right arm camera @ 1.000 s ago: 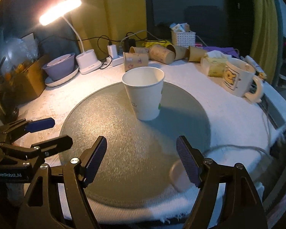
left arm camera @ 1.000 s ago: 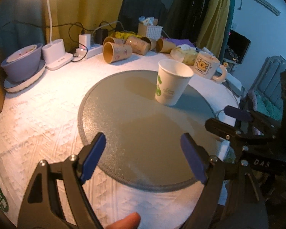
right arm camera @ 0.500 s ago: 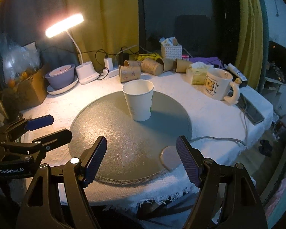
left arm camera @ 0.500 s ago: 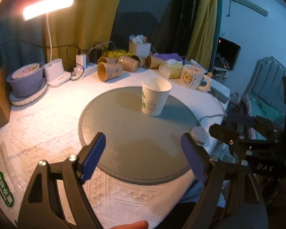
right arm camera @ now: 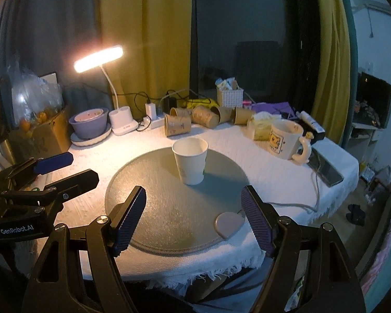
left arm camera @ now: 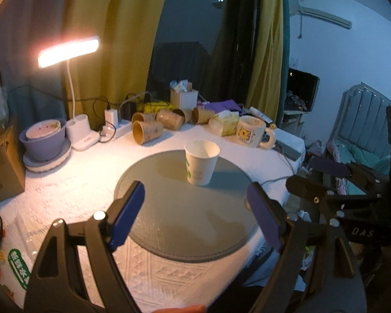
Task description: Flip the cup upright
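A white paper cup [left arm camera: 201, 162] with green print stands upright, mouth up, on the round grey mat [left arm camera: 169, 208]; it also shows in the right wrist view [right arm camera: 190, 161] on the mat [right arm camera: 164, 208]. My left gripper [left arm camera: 195, 216] is open and empty, well back from the cup above the mat's near edge. My right gripper [right arm camera: 193, 219] is open and empty, also well short of the cup. Each gripper shows at the side of the other's view.
Several brown paper cups [right arm camera: 193, 120] lie on their sides at the back. A bear mug [right arm camera: 286, 140], tissue pack, white basket, lit desk lamp [right arm camera: 99, 57], purple bowl [right arm camera: 90, 122], cardboard box and power strip ring the table. A small pink pad [right arm camera: 228, 224] and cable lie at the mat's right edge.
Both grippers have pulled back and up from the cup, which looks smaller and farther now. The cup has stayed upright on the mat.
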`<state>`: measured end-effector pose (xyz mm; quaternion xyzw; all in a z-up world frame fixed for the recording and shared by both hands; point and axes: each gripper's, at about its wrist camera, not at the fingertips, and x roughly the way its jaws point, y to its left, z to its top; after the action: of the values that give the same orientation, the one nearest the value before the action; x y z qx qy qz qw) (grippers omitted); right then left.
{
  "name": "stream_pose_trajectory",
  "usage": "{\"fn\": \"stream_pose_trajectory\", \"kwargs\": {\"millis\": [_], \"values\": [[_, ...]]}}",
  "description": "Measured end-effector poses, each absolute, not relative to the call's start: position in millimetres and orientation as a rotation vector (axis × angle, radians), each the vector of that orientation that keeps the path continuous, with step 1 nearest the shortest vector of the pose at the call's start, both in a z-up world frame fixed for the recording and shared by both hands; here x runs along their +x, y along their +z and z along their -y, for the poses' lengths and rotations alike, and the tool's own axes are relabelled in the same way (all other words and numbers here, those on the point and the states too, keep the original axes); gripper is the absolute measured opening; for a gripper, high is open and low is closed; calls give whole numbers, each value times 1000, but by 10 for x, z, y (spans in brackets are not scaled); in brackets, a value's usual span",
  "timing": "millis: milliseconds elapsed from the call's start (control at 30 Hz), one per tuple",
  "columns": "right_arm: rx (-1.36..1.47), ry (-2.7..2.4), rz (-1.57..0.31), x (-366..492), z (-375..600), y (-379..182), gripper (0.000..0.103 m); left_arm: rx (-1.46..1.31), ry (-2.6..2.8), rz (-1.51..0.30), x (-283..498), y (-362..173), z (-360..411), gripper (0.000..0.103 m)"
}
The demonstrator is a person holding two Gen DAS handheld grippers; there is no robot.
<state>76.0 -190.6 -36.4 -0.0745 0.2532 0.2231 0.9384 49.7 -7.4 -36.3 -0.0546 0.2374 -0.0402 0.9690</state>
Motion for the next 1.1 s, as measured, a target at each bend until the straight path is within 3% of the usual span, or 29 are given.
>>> {"fn": "stream_pose_trajectory", "kwargs": {"millis": [1100], "values": [[-164, 431, -348, 192, 2007, 186, 78, -92, -84, -256, 25, 200, -34, 82]]}}
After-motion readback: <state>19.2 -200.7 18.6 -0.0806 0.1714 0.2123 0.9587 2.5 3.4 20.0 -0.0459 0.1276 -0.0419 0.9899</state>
